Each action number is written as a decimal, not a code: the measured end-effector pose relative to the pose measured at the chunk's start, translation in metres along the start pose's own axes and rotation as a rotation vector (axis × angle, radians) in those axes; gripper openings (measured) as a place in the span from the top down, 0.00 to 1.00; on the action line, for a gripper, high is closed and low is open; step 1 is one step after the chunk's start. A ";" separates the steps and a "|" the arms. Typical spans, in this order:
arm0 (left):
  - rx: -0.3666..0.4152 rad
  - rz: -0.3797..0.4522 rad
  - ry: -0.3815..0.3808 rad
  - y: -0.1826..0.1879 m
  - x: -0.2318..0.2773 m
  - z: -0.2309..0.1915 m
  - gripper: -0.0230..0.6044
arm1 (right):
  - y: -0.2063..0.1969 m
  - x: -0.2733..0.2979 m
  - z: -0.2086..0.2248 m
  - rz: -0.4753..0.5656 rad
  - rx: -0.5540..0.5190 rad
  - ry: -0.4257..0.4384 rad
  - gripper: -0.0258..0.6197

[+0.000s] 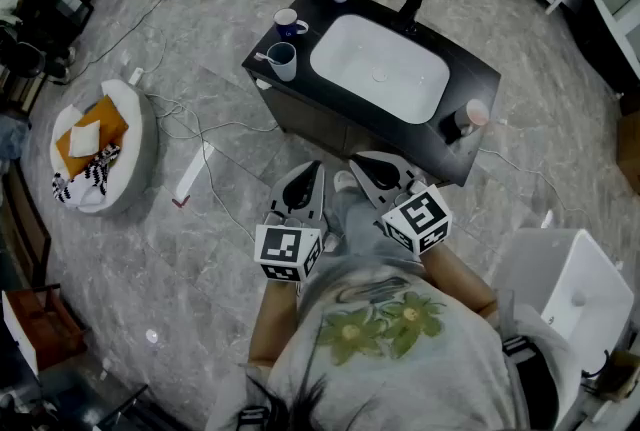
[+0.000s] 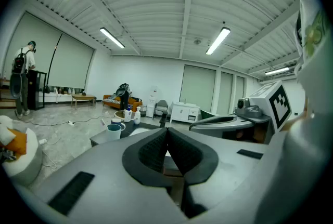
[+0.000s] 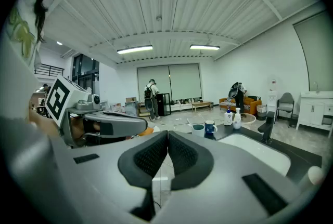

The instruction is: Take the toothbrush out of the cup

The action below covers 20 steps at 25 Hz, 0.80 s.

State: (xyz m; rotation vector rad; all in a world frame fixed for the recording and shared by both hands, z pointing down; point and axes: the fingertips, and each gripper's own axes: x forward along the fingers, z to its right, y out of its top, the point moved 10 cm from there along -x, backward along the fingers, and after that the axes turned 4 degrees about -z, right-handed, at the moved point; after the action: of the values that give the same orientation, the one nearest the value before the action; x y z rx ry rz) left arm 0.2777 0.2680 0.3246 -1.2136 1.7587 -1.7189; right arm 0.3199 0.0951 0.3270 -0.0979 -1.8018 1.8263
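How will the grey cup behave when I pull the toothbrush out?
The grey cup looks small and probably light, so it may tip or slide on the smooth black counter. It stands near the counter's edge, so a sideways tug could push it off. The toothbrush seems to lean loose inside.

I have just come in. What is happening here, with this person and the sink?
A person stands in front of a black sink counter and holds a gripper in each hand, close to the body. The left gripper and the right gripper are both shut, with nothing between their jaws. The toothbrush stands in the pale blue cup at the counter's corner, and neither gripper is near it. Taking it out has not yet begun.
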 end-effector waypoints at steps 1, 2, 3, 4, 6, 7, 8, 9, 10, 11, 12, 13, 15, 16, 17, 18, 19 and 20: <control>0.000 -0.002 0.002 -0.001 0.000 -0.003 0.94 | 0.000 0.003 -0.001 -0.003 -0.005 -0.001 0.89; 0.001 -0.003 0.004 -0.001 -0.001 -0.006 0.94 | 0.000 0.006 -0.002 -0.005 -0.010 -0.002 0.89; 0.001 -0.004 0.007 -0.001 -0.001 -0.010 0.94 | 0.000 0.009 -0.002 -0.005 -0.014 -0.002 0.89; 0.001 -0.004 0.010 0.000 -0.002 -0.014 0.94 | 0.002 0.013 -0.002 -0.005 -0.016 0.001 0.89; -0.003 -0.006 0.018 0.001 -0.002 -0.023 0.94 | 0.005 0.023 -0.001 -0.005 -0.023 0.011 0.89; -0.006 -0.008 0.021 0.002 -0.001 -0.028 0.93 | 0.007 0.028 0.001 -0.007 -0.030 0.016 0.89; -0.007 -0.011 0.026 0.003 0.001 -0.032 0.93 | 0.009 0.034 0.004 -0.011 -0.043 0.020 0.89; -0.007 -0.015 0.031 0.003 0.003 -0.038 0.93 | 0.011 0.040 0.006 -0.015 -0.057 0.022 0.89; -0.005 -0.018 0.038 0.004 0.006 -0.043 0.93 | 0.014 0.047 0.010 -0.017 -0.071 0.024 0.89; -0.004 -0.019 0.046 0.006 0.008 -0.049 0.93 | 0.017 0.054 0.013 -0.018 -0.082 0.026 0.89; -0.004 -0.021 0.052 0.007 0.011 -0.056 0.93 | 0.020 0.061 0.017 -0.018 -0.088 0.028 0.89; -0.005 -0.023 0.058 0.009 0.014 -0.062 0.93 | 0.023 0.068 0.021 -0.020 -0.092 0.029 0.89; -0.004 -0.026 0.070 0.014 0.022 -0.078 0.93 | 0.029 0.083 0.032 -0.024 -0.097 0.031 0.89; -0.002 -0.028 0.077 0.017 0.027 -0.087 0.93 | 0.034 0.092 0.039 -0.025 -0.100 0.034 0.89; 0.001 -0.029 0.085 0.021 0.032 -0.095 0.93 | 0.039 0.100 0.046 -0.026 -0.104 0.038 0.89; 0.004 -0.030 0.092 0.025 0.037 -0.104 0.93 | 0.044 0.109 0.053 -0.026 -0.108 0.041 0.89; 0.006 -0.032 0.099 0.028 0.043 -0.112 0.93 | 0.049 0.117 0.059 -0.026 -0.114 0.044 0.89; 0.007 -0.034 0.107 0.032 0.049 -0.120 0.94 | 0.054 0.126 0.065 -0.028 -0.120 0.046 0.89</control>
State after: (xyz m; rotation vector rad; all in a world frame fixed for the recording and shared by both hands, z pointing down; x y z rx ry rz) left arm 0.1475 0.2969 0.3287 -1.1747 1.8006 -1.8395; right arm 0.1686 0.0954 0.3244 -0.1578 -1.8709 1.6826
